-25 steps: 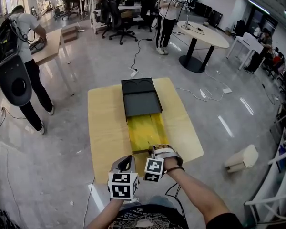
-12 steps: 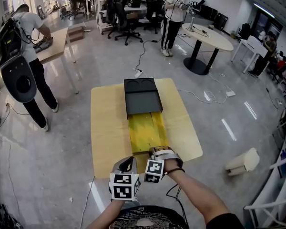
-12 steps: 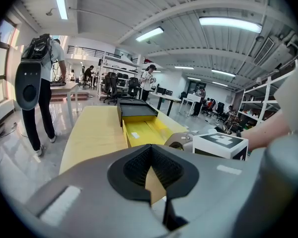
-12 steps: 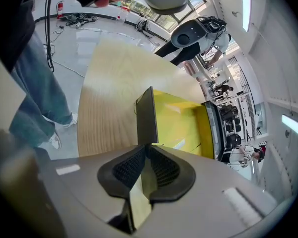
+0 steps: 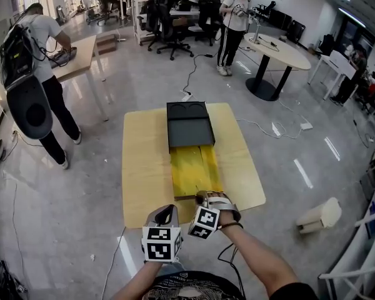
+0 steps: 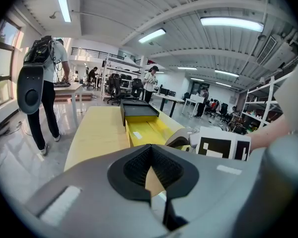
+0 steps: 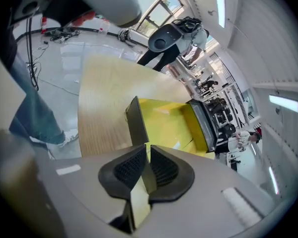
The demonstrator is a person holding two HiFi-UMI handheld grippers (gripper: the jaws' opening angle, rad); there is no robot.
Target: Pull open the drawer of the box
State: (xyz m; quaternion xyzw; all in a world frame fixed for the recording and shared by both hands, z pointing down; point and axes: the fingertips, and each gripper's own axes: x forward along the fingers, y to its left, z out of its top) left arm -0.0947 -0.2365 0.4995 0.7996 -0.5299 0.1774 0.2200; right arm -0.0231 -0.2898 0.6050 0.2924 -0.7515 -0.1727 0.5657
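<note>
A black box stands on the far half of a wooden table. Its yellow drawer is drawn far out toward me. My right gripper is shut on the drawer's dark front panel; its jaws have just closed a little further, and the panel's edge is pinched between the pads. In the right gripper view the yellow drawer floor runs back to the box. My left gripper hovers at the table's near edge, left of the right one, shut with nothing in it.
A person with a backpack stands at a desk far left. Another person stands by a round table at the back. A white bin lies on the floor to the right. Cables cross the floor behind the table.
The yellow drawer has come a little further out of the box toward me, with my right gripper on its front panel. The right gripper's marker cube has rolled slightly.
</note>
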